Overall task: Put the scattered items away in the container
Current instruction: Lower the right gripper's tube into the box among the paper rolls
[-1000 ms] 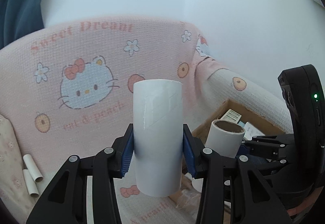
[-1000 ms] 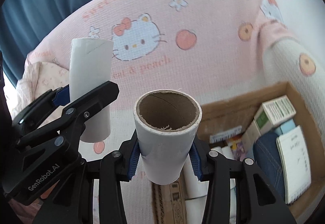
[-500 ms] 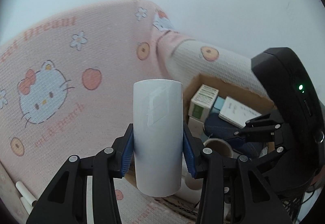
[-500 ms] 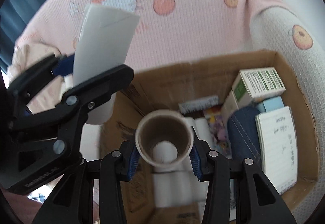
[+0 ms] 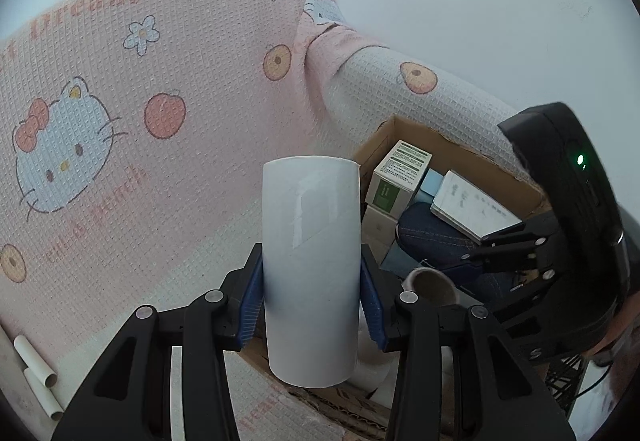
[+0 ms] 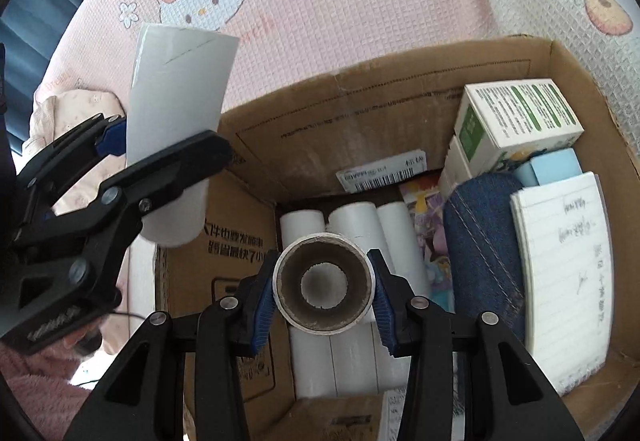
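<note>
Cardboard box rim below both tools, right tool and left tool each pinching a white tube.

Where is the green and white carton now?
In the right wrist view, the green and white carton stands in the brown cardboard box's far right corner, above the pale blue block.
</note>
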`<state>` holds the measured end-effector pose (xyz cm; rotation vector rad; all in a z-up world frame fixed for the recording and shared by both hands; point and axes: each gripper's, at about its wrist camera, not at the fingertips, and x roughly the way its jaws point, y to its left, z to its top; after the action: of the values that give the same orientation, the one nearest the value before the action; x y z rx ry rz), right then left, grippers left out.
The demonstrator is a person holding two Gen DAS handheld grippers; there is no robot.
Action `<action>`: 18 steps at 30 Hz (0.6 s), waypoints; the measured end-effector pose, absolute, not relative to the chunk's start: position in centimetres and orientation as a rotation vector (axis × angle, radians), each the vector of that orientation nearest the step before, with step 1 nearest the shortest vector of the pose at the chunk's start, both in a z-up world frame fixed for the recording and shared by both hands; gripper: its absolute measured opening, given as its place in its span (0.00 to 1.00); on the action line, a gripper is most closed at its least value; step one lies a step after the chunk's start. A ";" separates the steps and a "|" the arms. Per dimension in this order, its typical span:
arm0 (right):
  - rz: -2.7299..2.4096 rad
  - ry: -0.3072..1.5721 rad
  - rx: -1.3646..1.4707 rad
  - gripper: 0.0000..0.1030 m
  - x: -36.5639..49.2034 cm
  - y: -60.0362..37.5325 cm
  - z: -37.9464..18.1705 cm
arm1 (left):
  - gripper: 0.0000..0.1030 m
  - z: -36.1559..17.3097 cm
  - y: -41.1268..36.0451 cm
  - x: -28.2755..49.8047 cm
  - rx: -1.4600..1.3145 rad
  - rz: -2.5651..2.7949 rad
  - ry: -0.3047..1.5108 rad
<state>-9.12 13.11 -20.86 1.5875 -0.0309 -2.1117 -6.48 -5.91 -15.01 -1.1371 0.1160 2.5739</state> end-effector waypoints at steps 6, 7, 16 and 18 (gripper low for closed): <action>-2.051 0.000 1.654 0.39 -10.1 13.4 -21.0 | 0.46 -15.9 -5.5 -6.9 -1.205 2.522 0.087; -2.032 -0.008 1.662 0.39 -10.3 13.2 -21.3 | 0.46 -16.0 -5.4 -7.0 -1.212 2.522 0.079; -2.066 -0.118 1.606 0.39 -13.2 11.6 -23.0 | 0.46 -14.1 -7.0 -7.1 -1.173 2.640 0.075; -2.057 -0.149 1.609 0.39 -13.7 11.4 -23.6 | 0.46 -13.7 -7.3 -7.1 -1.155 2.665 0.084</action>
<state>-13.69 11.37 -23.61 1.6094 -0.1495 -2.0575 -7.11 -7.31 -13.69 -1.1546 0.0842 2.6648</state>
